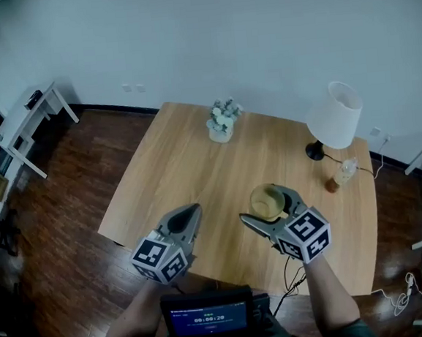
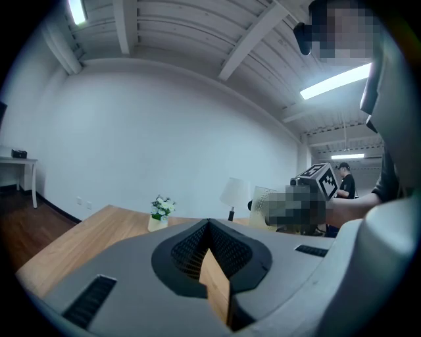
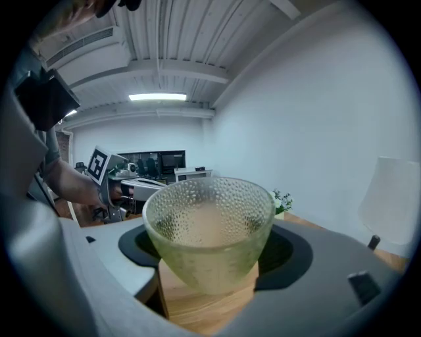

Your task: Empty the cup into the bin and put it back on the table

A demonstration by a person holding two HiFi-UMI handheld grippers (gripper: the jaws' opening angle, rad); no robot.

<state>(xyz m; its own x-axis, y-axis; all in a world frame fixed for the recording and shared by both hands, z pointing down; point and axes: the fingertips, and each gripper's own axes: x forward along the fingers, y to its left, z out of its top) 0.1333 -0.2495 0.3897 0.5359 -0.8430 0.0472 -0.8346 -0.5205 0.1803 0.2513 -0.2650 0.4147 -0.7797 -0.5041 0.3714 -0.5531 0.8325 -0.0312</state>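
A white-shaded lamp [image 1: 334,119] stands near a small bottle [image 1: 341,174], potted flowers [image 1: 223,120] well apart from both.

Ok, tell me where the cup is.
In the head view the cup is right of centre, gripped by the right gripper over the near half of the table.

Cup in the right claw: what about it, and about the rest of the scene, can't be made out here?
- The bin: in none of the views.
- What is in the cup: in the right gripper view its dimpled, cloudy wall hides it; in the head view it is too small.
- The small bottle by the lamp: head view, too small to identify.
- Print on the screen: head view, too small to read.
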